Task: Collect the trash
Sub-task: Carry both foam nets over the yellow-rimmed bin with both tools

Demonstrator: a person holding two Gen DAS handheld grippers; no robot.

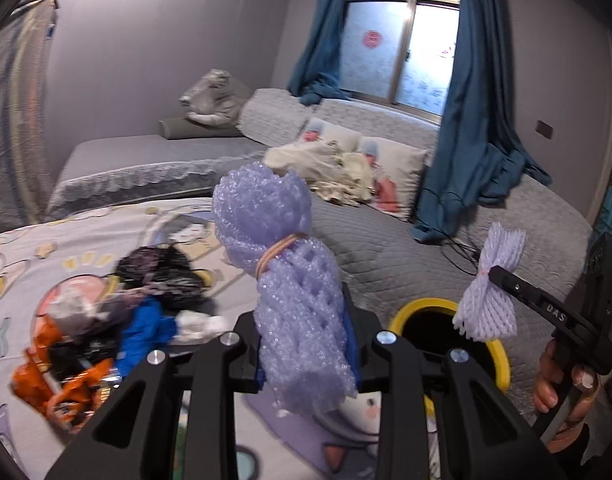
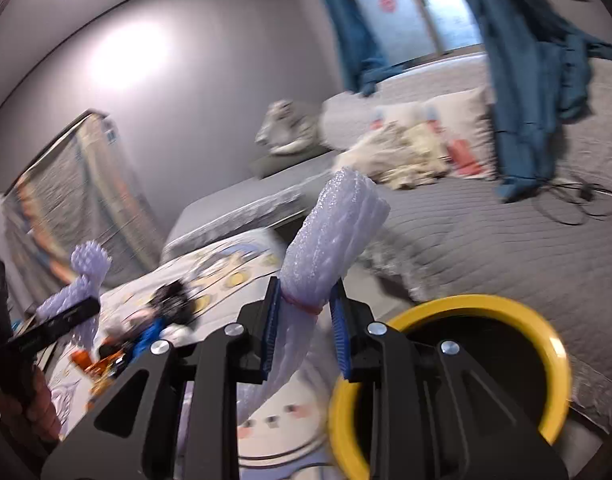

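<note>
Left gripper [image 1: 306, 344] clamped on purple foam net [image 1: 289, 280], long axis upright, rubber-banded waist, above bed's near edge. Right gripper [image 2: 306, 320] clamped on paler foam net [image 2: 326, 252], tilted up-right, tied with pink band, beside yellow-rimmed bin [image 2: 546, 320]. Trash pile [image 1: 105, 320] on bedspread [image 1: 25, 248], left.

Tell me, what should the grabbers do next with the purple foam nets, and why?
Probably the right gripper should move a little over the yellow bin and let go. It holds a foam net close beside the bin's open mouth, so that drop is nearest. The left gripper holds its own foam net and can follow.
</note>
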